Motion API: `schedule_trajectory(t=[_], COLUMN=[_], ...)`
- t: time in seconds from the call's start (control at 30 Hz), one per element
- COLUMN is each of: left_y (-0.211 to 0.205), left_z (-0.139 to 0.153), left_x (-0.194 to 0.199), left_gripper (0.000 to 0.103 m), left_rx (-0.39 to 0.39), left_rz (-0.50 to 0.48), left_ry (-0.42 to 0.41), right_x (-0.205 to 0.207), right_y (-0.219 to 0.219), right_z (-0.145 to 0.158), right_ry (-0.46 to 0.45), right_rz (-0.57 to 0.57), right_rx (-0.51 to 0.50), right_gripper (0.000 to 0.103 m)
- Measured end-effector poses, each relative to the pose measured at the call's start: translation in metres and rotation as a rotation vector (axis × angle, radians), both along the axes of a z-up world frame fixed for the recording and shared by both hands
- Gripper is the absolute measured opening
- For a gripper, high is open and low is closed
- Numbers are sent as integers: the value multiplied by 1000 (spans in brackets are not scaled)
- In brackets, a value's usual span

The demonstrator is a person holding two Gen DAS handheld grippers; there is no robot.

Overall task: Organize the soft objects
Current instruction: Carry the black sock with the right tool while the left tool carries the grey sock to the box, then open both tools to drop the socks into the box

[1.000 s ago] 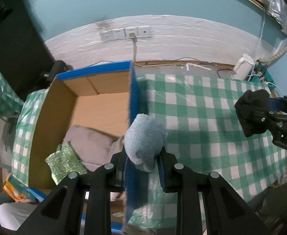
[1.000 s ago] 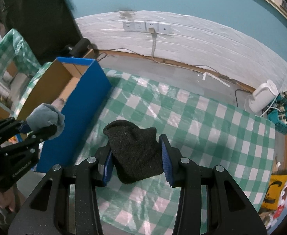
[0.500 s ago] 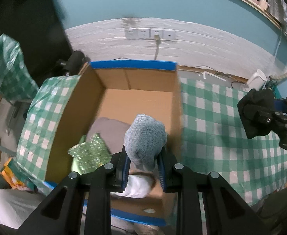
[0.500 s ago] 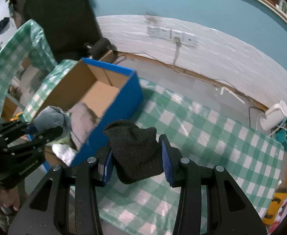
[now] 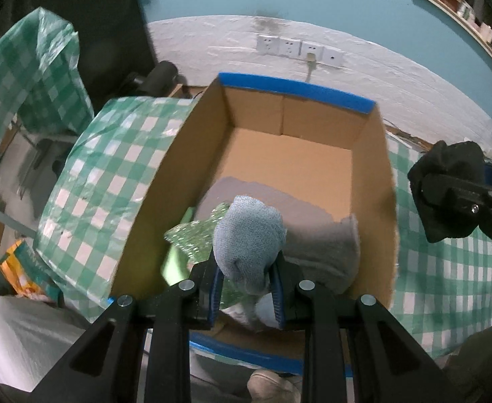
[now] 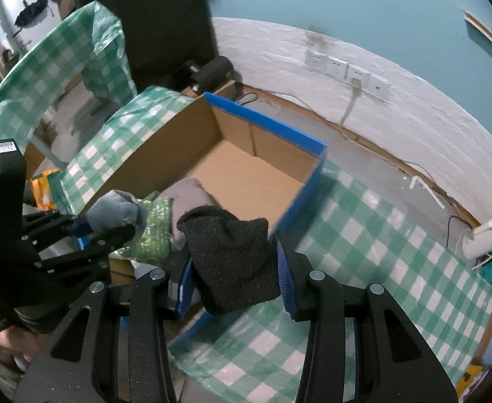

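While your left gripper (image 5: 247, 288) hung over the near end of the cardboard box (image 5: 376, 181), it was clamped on a light blue sock (image 5: 249, 238), both blue pads pressed into the fabric. Sock bulged up and forward out of the jaws, above the box interior, not touching anything below.

Under and just ahead of that gripper, inside the box: grey folded cloth (image 5: 323, 235) to the right of the sock, green sparkly scrubber (image 5: 195, 235) to its left, something white (image 5: 246, 309) lower down near the box's near wall, too hidden to name. Far half of the box floor showed bare cardboard. Box rim carried blue edging (image 5: 293, 89).

Your right gripper (image 6: 234, 275) was clamped on a black knit sock (image 6: 232, 255), which stood up between the pads and sagged a bit below them. It sat outside the box, just right of the blue outer wall (image 6: 299, 201), over the green-checked cloth on the surface (image 6: 397, 268). From the left wrist view, that gripper and the black sock showed well off to the right, beyond the box's right wall.

From the right wrist view, the left gripper with the blue sock sat to the left and slightly ahead, over the box's near left corner.

White kettle (image 6: 487, 238) stood far right, past the surface edge, near the wall.
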State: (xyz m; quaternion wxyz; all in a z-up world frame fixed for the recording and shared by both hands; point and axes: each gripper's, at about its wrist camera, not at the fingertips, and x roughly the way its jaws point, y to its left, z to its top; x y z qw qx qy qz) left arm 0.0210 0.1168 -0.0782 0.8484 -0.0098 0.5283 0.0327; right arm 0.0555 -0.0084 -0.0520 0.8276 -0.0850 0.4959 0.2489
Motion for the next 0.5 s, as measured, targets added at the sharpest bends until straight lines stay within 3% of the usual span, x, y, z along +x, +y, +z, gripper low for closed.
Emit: schedule_trajectory(t=[0.3,0.37,0.5], left_y=[21,23,23], left_z=[-22,-26,-30], left_x=[3,4,3], left_gripper=[31,42,55], left_rx=[19,22,42], left_rz=[39,54,71], left_ry=[50,63,79], right_x=[4,5,7], right_y=[27,31,31], right_z=[-22,-28,-37], right_ry=[50,64,70], right_rz=[26,31,13], right_rx=[1,5,29], right_gripper=[42,44,50])
